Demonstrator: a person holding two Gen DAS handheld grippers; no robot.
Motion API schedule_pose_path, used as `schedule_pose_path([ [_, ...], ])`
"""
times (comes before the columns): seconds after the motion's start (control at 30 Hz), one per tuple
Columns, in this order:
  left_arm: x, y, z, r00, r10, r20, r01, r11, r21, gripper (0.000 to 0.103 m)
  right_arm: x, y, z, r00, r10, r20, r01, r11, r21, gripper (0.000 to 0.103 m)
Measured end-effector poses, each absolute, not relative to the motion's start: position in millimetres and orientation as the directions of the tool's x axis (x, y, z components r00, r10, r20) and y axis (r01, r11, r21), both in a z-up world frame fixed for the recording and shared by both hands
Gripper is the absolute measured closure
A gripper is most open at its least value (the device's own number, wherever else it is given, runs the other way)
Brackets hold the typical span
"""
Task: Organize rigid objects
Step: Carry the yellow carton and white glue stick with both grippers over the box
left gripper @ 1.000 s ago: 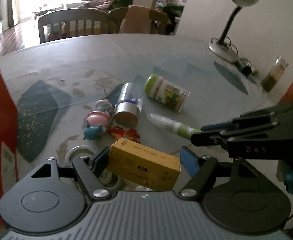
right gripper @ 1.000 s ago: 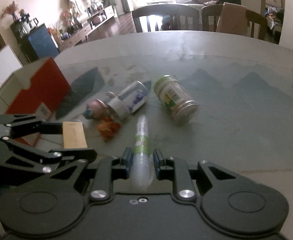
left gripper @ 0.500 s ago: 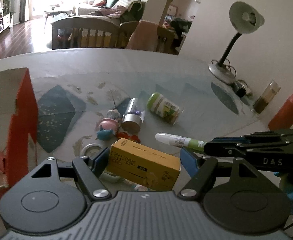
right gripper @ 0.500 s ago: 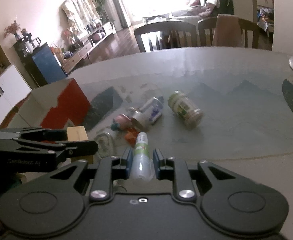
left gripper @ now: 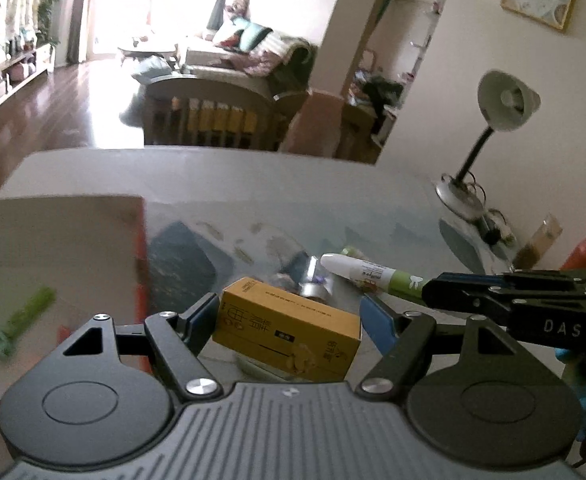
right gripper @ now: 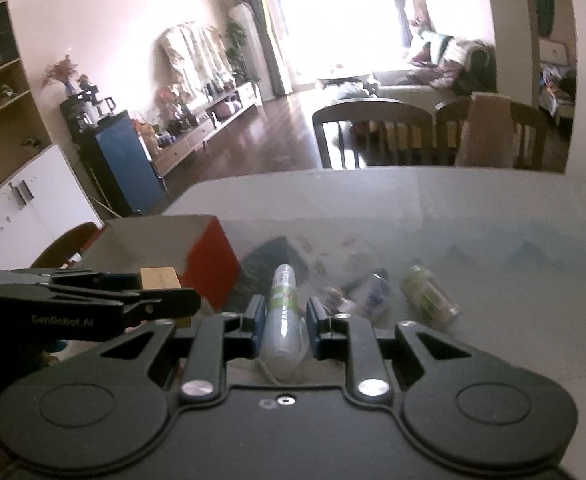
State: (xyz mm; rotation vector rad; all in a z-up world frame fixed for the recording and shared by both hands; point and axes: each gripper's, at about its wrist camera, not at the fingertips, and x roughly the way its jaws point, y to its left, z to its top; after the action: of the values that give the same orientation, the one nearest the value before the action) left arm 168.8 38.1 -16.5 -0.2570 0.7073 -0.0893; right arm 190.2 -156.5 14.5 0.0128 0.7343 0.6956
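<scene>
Yellow box [left gripper: 289, 330] between left hand-held gripper [left gripper: 291, 316] fingers

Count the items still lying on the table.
3 clearly: a green-capped jar, a silver can, and a small toy beside it. More may hide behind the fingers.

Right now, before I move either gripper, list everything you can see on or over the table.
yellow box: 1, yellow, held off the table.
tube: 1, white and green, held off the table.
red box: 1, red outside, left on the table, open.
green item: 1, green, inside the red box; blurred.
jar: 1, green-labelled, lying on the table.
silver can: 1, lying mid-table.
desk lamp: 1, grey, far right.
left gripper: clamps the yellow box.
right gripper: clamps the tube.
</scene>
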Motion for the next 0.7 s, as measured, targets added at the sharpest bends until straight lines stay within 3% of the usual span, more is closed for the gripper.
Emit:
schedule_pose_path([
  [0.7, 134, 178, -10, 0.762, -0.008, -0.647, -0.155, 0.968, -0.195, 0.026, 186, -12, 23, 0.495, 0.623, -0.606, -0.658, 0.724, 0.206, 0.086],
])
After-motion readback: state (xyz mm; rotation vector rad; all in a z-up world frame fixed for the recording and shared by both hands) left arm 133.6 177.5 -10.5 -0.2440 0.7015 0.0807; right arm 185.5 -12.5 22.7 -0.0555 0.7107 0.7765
